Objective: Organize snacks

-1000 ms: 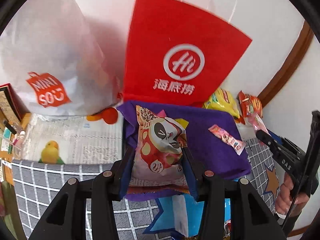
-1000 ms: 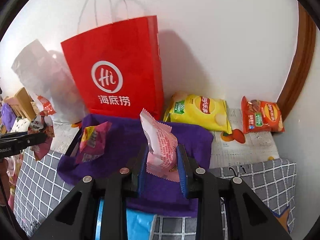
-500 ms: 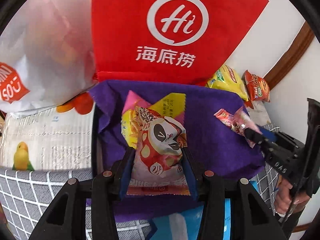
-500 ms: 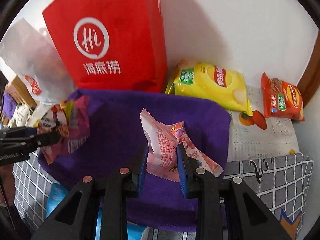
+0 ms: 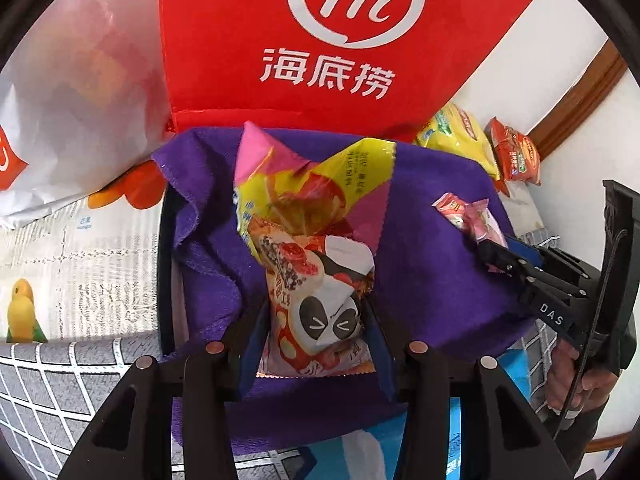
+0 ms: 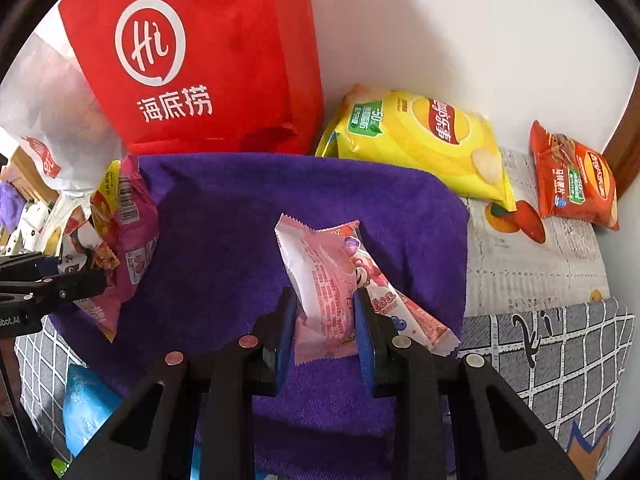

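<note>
My left gripper (image 5: 316, 312) is shut on a snack pack with a panda face (image 5: 320, 304), held low over a purple cloth (image 5: 432, 248). A yellow and pink snack bag (image 5: 308, 188) rests on the cloth just beyond it. My right gripper (image 6: 324, 312) is shut on a pink snack pack (image 6: 328, 280), low over the same purple cloth (image 6: 240, 216); a second pink wrapper (image 6: 412, 316) lies beside it. From the right wrist view, the left gripper (image 6: 60, 280) with its pack stands at the cloth's left edge.
A red paper bag (image 5: 304, 40) stands against the wall behind the cloth, a white plastic bag (image 5: 68, 92) to its left. A yellow chip bag (image 6: 424, 144) and an orange chip bag (image 6: 572, 180) lie at the back right. A blue packet (image 6: 84, 404) lies near the front.
Both grippers have come down and forward over the purple cloth, each still holding its pack. The red bag and the yellow and pink bag look larger and nearer.
</note>
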`<state>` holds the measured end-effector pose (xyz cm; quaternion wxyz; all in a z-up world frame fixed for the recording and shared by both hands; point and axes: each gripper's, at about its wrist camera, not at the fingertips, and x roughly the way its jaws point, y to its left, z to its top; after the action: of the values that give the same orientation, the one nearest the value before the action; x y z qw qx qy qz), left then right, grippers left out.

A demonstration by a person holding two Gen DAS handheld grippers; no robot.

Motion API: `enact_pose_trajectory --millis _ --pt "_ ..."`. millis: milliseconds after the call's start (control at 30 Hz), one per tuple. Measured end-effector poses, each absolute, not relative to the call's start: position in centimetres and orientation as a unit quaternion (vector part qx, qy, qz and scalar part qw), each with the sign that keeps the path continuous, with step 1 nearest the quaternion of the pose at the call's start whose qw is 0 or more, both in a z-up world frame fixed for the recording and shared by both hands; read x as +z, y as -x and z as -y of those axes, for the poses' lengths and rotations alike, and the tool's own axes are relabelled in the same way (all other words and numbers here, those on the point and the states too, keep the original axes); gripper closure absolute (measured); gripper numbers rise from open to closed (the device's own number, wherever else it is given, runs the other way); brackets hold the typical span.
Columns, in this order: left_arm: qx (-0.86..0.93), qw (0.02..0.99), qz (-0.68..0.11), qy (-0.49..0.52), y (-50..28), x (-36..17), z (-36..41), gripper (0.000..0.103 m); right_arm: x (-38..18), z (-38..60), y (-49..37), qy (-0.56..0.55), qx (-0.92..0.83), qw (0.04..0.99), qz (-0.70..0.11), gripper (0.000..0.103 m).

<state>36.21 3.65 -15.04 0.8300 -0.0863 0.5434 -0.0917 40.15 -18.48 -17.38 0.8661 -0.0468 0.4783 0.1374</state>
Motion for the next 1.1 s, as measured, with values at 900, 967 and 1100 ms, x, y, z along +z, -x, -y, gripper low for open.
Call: enact_pose_trajectory --millis 900,967,1100 --pt "-0.093 0.826 -0.552 0.066 -36.3 -15.5 -2.9 0.042 -17.5 17.6 -39.9 0.057 0.137 0.868 -0.474 0.049" --pt "-0.087 0.835 -0.541 0.058 -36.0 -14.9 -2.7 0.028 -16.9 17.7 -39.5 0.051 0.136 0.873 -0.466 0.04" --pt "-0.088 0.841 -0.532 0.044 -35.3 -13.7 -2.3 0.026 -15.4 18.0 -38.6 0.043 0.118 0.884 -0.45 0.034"
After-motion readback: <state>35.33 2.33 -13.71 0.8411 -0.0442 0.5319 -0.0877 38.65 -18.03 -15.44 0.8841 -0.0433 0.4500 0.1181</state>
